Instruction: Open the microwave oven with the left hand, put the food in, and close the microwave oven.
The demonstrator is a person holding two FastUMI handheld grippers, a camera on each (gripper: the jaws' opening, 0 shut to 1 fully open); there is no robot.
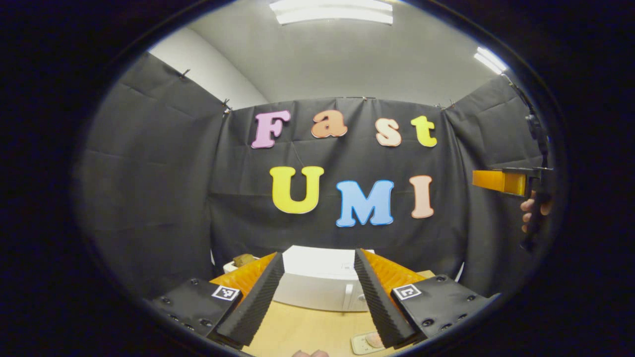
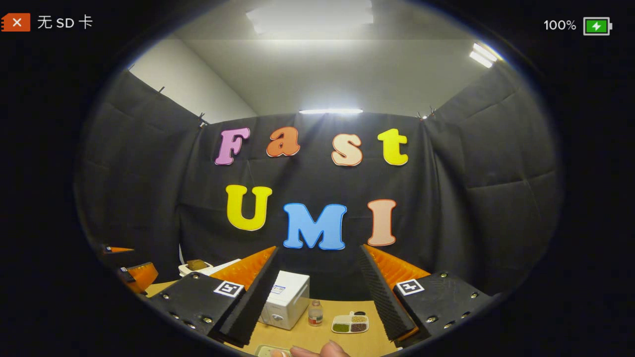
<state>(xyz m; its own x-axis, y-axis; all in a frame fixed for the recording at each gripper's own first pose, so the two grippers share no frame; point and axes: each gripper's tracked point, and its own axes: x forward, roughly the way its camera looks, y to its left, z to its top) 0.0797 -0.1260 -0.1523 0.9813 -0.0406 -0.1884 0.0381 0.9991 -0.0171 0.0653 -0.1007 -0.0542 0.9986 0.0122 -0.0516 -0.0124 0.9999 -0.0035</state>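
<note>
Microwave oven: white microwave oven (image 1: 317, 285) stands on the wooden tabletop (image 1: 302, 329) against the black cloth wall, door closed; in the left gripper view it sits straight ahead between the two fingers, and in the right gripper view (image 2: 286, 300) it shows partly behind that gripper's left-hand finger.
Food: brown piece of food (image 1: 244, 259) lies on a white plate (image 1: 229, 267) just to the left of the microwave oven, near the wall; the right gripper view shows it too (image 2: 197, 265), to the left of the oven.
Left gripper: left gripper (image 1: 317, 292) is held above the tabletop, aimed at the microwave oven; its fingers (image 1: 255, 297) are spread wide with nothing between them.
Right gripper: right gripper (image 2: 317, 297) is raised over the tabletop, its fingers (image 2: 384, 292) spread wide and holding nothing; in the left gripper view it appears at the far right edge, orange and black, with a hand (image 1: 533, 210) around its handle.
Other things: small bottle (image 2: 315, 313) stands just right of the microwave oven, and a white divided tray (image 2: 350, 323) with green and brown fillings lies beside it.
Near edge: part of a hand (image 2: 322, 350) shows at the bottom of the right gripper view.
</note>
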